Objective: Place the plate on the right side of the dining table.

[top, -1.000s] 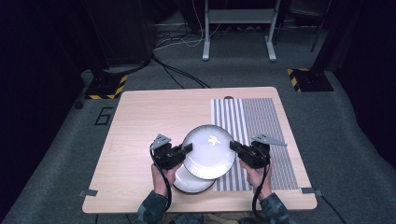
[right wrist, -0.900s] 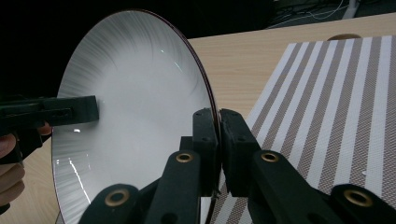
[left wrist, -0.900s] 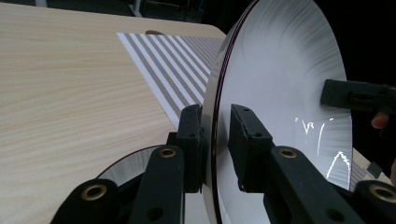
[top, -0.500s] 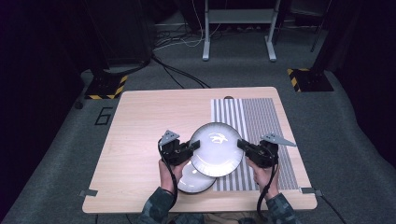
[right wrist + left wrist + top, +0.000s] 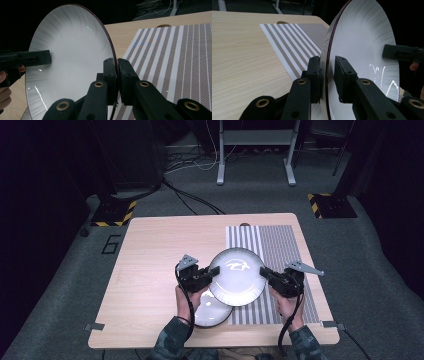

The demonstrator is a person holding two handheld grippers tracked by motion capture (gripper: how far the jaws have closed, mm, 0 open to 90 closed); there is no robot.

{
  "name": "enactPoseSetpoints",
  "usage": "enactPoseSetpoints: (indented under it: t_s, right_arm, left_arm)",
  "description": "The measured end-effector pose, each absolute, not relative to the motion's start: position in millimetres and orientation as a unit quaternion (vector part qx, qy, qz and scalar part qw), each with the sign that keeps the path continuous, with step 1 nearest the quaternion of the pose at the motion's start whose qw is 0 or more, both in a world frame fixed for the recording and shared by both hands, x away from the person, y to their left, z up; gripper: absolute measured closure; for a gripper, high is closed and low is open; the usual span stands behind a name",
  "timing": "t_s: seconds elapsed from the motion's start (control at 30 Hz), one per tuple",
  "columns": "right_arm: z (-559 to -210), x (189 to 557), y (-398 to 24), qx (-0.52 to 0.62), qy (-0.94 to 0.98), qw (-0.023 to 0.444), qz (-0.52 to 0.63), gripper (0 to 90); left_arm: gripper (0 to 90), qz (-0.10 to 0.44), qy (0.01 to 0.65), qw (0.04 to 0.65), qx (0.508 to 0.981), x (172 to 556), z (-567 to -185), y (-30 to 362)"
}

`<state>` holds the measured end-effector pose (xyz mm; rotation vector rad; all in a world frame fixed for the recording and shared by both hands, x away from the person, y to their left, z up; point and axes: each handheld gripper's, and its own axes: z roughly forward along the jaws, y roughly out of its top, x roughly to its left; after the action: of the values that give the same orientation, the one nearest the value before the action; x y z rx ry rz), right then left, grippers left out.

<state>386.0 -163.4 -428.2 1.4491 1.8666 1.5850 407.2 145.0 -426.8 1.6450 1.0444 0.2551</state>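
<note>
We look down on a pale wooden table (image 5: 150, 270) standing on dark grey carpet, a striped brown-and-white mat (image 5: 285, 250) covering its right part; behind it, at the top of the frame, a metal stand's legs (image 5: 252, 155) and loose cables cross the floor, with yellow-and-black hazard blocks at the left (image 5: 112, 215) and right (image 5: 330, 205). A dark figure that reads as "6" (image 5: 111, 244) is marked on the carpet just left of the table. At lower centre of the frame, we see a white plate (image 5: 236, 276) with a thin dark rim held between both tools, lifted above a second white plate (image 5: 212, 312) lying flat on the table near the front edge. The left gripper (image 5: 207, 276) pinches the raised plate's left rim, its jaws narrowed onto the edge, as the left gripper view shows up close; the right gripper (image 5: 267, 276) clamps the opposite rim the same way, jaws nearly together on it. The person's left hand (image 5: 184, 299) and right hand (image 5: 286, 306) enter from the bottom of the frame, forearms roughly parallel, sleeves patterned dark green
</note>
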Motion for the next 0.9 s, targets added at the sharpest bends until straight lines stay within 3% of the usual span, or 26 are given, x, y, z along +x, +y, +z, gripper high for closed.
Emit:
enactPoseSetpoints:
  t_s: [0.9]
  right_arm:
    - [-426.1, 399.0, -188.2, 0.525, 0.637, 0.166, 0.539, 84.9]
  left_arm:
    - [75.2, 0.090, 0.438, 0.548, 0.707, 431.1, -425.4, 117.3]
